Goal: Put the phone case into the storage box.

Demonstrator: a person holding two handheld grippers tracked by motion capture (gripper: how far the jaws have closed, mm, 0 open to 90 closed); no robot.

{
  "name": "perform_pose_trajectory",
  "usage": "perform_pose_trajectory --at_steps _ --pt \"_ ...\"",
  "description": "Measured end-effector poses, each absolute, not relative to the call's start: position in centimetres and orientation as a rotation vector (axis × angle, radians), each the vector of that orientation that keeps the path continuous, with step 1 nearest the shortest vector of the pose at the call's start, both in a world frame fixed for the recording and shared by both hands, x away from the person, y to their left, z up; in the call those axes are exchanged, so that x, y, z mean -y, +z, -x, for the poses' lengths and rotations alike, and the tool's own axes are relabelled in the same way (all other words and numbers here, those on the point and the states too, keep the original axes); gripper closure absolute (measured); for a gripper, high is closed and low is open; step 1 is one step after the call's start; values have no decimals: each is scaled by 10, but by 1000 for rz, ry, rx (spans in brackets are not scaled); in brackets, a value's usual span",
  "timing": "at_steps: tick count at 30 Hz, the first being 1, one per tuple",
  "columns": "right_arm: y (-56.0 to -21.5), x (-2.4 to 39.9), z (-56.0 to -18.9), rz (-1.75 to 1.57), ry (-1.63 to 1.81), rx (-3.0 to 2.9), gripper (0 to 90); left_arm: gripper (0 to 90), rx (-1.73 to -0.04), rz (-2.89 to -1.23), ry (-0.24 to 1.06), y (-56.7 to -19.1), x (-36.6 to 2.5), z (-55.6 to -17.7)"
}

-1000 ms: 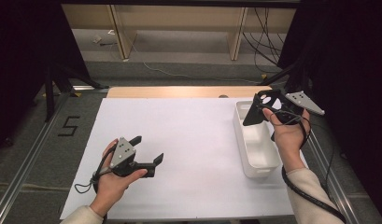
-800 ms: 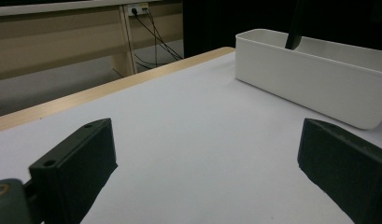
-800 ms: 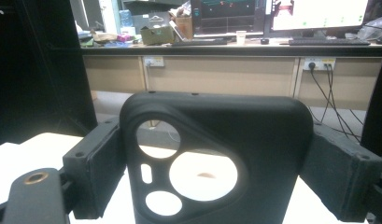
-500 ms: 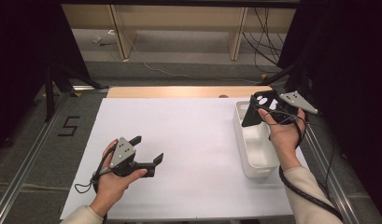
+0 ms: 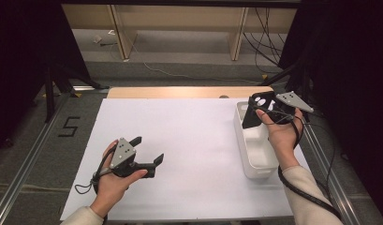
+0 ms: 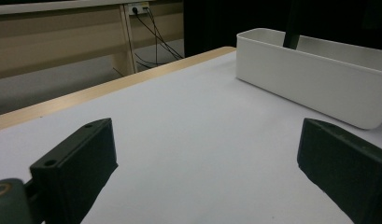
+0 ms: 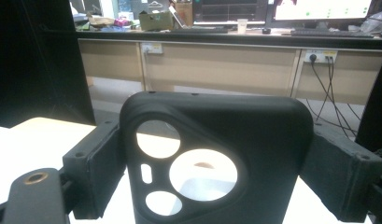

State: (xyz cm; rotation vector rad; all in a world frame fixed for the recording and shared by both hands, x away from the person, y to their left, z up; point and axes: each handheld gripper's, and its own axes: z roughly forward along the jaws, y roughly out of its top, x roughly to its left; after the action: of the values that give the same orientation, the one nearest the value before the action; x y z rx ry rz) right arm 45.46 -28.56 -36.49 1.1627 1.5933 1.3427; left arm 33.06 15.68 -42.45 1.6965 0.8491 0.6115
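Plainly, the risk here sits with the right gripper (image 5: 255,108), whose jaws are clamped on the two side edges of a black phone case (image 7: 212,158), holding it upright above the far end of the white bin (image 5: 253,171) at about two o'clock on the table (image 5: 194,140). In the right gripper view the case stands between the pads with its camera cut-outs facing the lens, and through the largest hole a patch of the bin's pale floor shows. A soft, hollow shell gripped only by its thin edges could bow or twist under the squeeze and spring out; I judge that the likeliest failure. If it slips, it may strike the bin's rim and tumble onto the white sheet or toward the table's right edge, which lies close beside the bin. Letting go while the case is tilted could also leave it propped against a wall instead of lying flat inside. The left gripper (image 5: 147,152) rests near seven o'clock, jaws wide apart with nothing between them, well apart from the bin; it is too far off to steady the bin, so a nudge from the descending case could shift it.
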Motion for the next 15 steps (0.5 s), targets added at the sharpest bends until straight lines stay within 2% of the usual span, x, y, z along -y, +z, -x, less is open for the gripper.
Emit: perform_pose_trajectory --at_steps 15 --pt "-367 286 -457 -1169 1331 -1599 151 41 -850 -1697 619 -423 -157 -330"
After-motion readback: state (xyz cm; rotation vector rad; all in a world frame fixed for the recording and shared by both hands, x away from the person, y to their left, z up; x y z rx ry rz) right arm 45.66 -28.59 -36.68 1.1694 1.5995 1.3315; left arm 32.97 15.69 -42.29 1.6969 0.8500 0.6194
